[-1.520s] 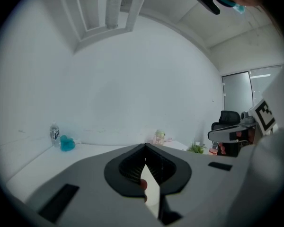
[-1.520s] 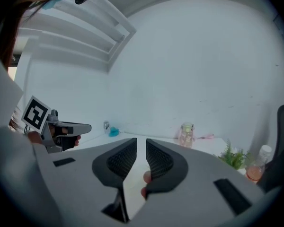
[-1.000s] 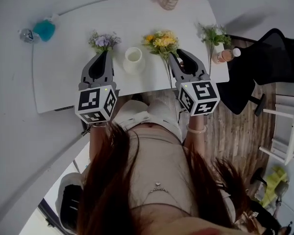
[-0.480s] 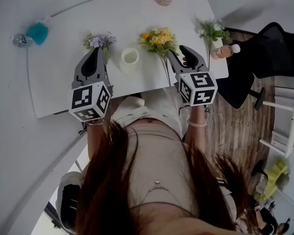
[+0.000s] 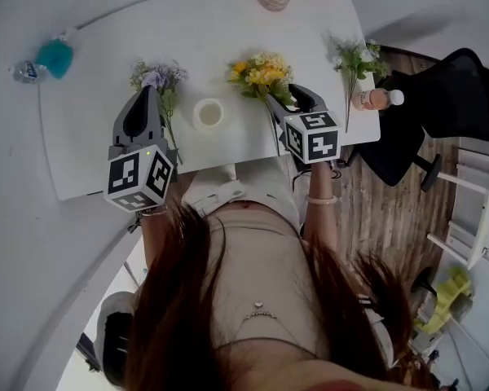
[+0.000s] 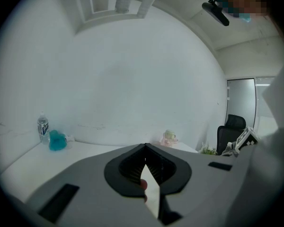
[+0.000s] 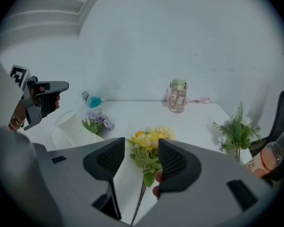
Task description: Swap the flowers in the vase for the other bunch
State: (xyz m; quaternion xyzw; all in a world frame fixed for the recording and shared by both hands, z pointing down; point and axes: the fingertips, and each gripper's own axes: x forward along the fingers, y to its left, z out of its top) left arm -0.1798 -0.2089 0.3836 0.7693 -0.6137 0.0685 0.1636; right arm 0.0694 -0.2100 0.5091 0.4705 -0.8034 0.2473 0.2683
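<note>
Right claw (image 7: 142, 148) hangs over the table (image 5: 90, 145), tilted down, its jaws wide apart after just opening. The green stems of the yellow bunch (image 5: 259, 73) run between them, but neither pad presses on them, so it holds nothing. That bunch lies flat just right of the white vase (image 5: 208, 114), which stands upright and looks empty. The purple bunch (image 5: 156, 77) lies just left of the vase. Left claw (image 5: 147, 94) is beside it, jaws fully together and empty.

The step in hand is probably picking up the yellow bunch for the vase. To do it well, close on the stems below the leaves, not on the blooms, and gather every stem. Then raise the bunch upright and lower the stem ends straight into the mouth. The left claw could steady the vase.
</note>
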